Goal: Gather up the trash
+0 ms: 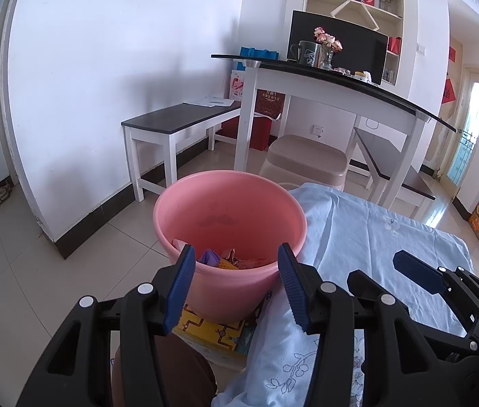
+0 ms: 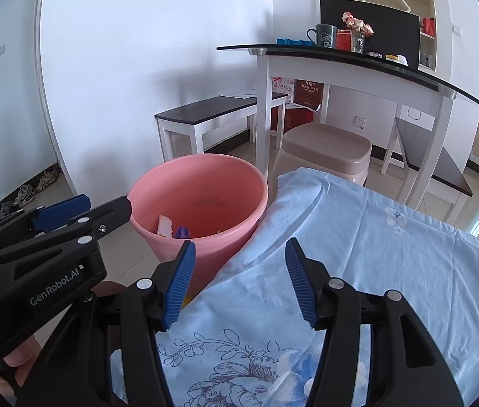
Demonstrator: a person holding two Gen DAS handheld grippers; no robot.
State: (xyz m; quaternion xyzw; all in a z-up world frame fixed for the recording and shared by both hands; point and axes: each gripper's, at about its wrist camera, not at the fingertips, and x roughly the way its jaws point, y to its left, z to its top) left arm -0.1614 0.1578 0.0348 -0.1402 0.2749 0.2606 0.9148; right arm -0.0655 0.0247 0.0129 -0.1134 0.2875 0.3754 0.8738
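A pink bucket (image 1: 229,217) stands on a box on the floor, touching the blue cloth's (image 2: 358,237) edge, scraps inside. Both the left gripper (image 1: 236,285) and right gripper (image 2: 237,281) gape, empty.

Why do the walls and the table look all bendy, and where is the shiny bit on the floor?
Left wrist view: the fisheye lens bows the white wall and the black-topped white table, and daylight glares on the tiled floor at right. Right wrist view: the same bowing, dark rounded corners, and sharp blue-padded fingers.
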